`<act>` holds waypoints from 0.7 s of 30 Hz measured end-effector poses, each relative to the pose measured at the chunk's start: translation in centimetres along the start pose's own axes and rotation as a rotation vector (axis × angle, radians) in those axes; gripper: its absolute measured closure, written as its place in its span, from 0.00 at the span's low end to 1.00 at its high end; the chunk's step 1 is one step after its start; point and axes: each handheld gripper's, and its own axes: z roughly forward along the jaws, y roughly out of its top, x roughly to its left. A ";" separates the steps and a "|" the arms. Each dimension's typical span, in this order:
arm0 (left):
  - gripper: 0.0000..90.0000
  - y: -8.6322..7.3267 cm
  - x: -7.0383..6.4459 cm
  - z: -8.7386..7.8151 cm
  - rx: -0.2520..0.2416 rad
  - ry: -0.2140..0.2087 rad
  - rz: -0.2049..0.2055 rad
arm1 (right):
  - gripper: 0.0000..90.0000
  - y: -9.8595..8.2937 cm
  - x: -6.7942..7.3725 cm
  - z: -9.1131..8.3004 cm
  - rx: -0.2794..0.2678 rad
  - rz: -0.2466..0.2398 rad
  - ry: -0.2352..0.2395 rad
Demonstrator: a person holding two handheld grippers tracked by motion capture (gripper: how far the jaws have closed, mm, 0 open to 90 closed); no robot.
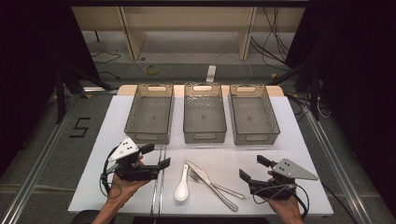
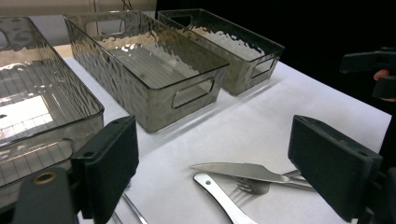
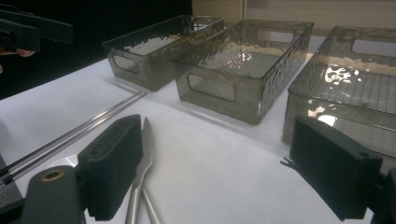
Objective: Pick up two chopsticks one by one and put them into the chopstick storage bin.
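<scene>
Left gripper [image 1: 158, 157]: fingers released, near desk [image 1: 299, 140] front-left corner.
Right gripper [image 1: 253, 169]: fingers released, front-right.
Between: spoon [image 1: 182, 185], knife [image 1: 212, 185], fork [image 1: 215, 184].

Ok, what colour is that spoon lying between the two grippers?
White. The spoon shows best in the high view, lying just left of the silver knife and fork.

You see a black number 5 [image 1: 80, 127] on the grey floor, and a coiled yellow cable [image 1: 152, 70] beyond the table.
</scene>
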 end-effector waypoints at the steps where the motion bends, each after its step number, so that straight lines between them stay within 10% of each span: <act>1: 0.17 0.0 0.0 0.0 0.004 0.003 0.000 | 0.20 0.0 0.0 0.0 0.000 -0.001 -0.001; 12: 0.18 0.4 -0.3 0.1 0.065 0.036 -0.014 | 0.21 0.0 0.1 0.1 0.016 -0.003 -0.002; 17: 0.19 0.8 -0.3 0.2 0.142 0.092 0.006 | 0.21 0.0 0.1 0.2 0.027 -0.008 -0.004; 21: 0.23 1.2 -0.4 0.7 0.296 0.139 0.010 | 0.21 0.0 0.2 0.3 0.030 -0.011 -0.004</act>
